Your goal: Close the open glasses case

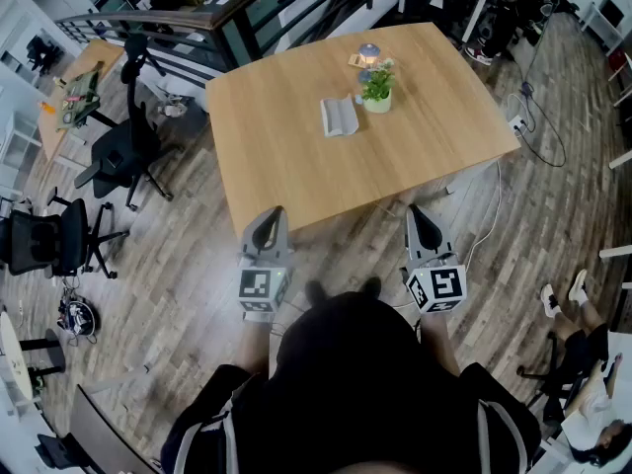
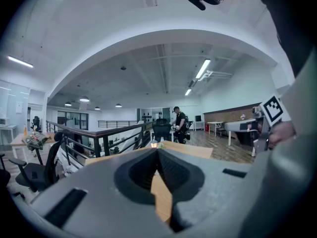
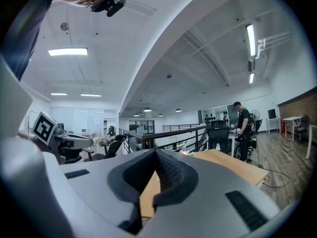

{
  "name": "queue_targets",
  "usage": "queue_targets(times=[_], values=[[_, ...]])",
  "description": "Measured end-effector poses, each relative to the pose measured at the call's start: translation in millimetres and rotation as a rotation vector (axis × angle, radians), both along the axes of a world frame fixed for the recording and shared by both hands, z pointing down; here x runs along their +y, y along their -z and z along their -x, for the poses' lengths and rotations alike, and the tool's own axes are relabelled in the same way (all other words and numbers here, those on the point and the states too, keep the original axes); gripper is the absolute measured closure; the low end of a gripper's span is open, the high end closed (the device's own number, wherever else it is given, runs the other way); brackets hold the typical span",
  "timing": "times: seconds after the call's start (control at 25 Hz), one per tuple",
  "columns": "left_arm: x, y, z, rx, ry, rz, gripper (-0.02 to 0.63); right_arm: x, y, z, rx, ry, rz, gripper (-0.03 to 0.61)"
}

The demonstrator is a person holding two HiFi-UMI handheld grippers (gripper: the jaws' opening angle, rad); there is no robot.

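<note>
The open glasses case (image 1: 340, 117), pale grey with its lid laid back, lies on the far half of the wooden table (image 1: 286, 156). Both grippers hover over the floor short of the table's near edge, pointing roughly level at it and well away from the case. My left gripper (image 1: 271, 216) is shut with nothing in it, its jaws meeting at the tip (image 2: 157, 150). My right gripper (image 1: 423, 215) is likewise shut and empty (image 3: 156, 151). In both gripper views the jaws hide most of the tabletop.
A small potted plant (image 1: 377, 86) and a little lamp (image 1: 368, 54) stand just behind the case. Black office chairs (image 1: 123, 151) are left of the table, a railing (image 1: 178, 18) runs behind it, and cables (image 1: 538, 117) trail on the floor at right. A person (image 3: 242, 128) stands far off.
</note>
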State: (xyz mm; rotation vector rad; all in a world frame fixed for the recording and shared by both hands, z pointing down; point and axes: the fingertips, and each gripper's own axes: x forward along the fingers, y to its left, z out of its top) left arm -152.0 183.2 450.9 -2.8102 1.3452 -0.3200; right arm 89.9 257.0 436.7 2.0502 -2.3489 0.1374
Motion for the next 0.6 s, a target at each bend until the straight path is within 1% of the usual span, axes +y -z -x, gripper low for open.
queue_targets(times=[0.12,0.28,0.48,0.6], values=[[-1,-5,-3,0.001,0.007,0.016,0.615,1,-1,-5,0.006,-0.011,0.001,0.565],[-1,-6,-6,-0.027,-0.006,0.013,0.615,-1,-1,-6,0.005,-0.012,0.002,0.565],[-2,-7,-14,-0.033,-0.011,0.009,0.615,0,-1,-15,-0.031,-0.026,-0.014,0.565],[-4,-8,-21,-0.042,-0.018,0.013,0.615,1,-5,-21,-0.023,-0.024,-0.005,0.565]])
